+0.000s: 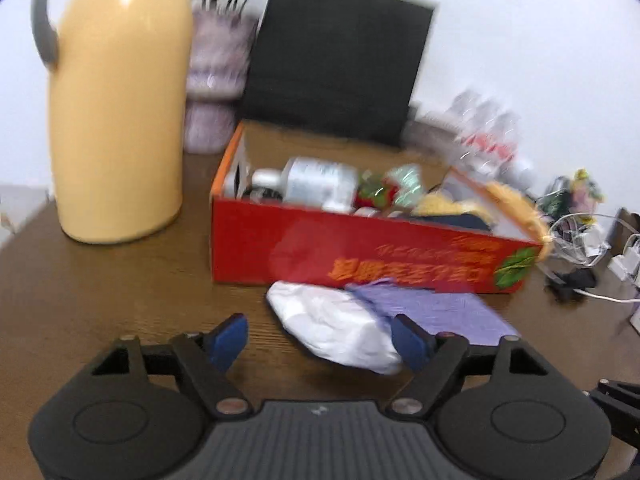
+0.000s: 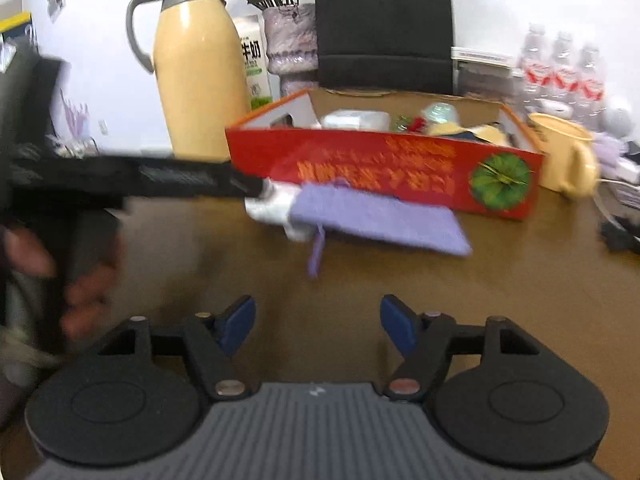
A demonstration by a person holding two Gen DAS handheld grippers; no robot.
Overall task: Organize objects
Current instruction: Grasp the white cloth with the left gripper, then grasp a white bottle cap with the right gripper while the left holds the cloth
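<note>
A red open box (image 1: 360, 248) holding a white bottle (image 1: 320, 184) and several small items stands on the brown table. In front of it lie a white crumpled bag (image 1: 332, 324) and a purple cloth (image 1: 440, 308). My left gripper (image 1: 320, 340) is open, its fingers on either side of the white bag. In the right wrist view the box (image 2: 380, 168), the purple cloth (image 2: 380, 216) and the white bag (image 2: 272, 208) lie ahead. My right gripper (image 2: 316, 328) is open and empty above bare table. The left gripper reaches in from the left there, at the bag.
A tall yellow thermos (image 1: 120, 112) stands left of the box, with a purple vase (image 1: 216, 76) and a black bag (image 1: 340, 56) behind. A yellow mug (image 2: 568, 156) and water bottles (image 2: 560, 68) are right of the box. Cables (image 1: 580, 236) lie at the right.
</note>
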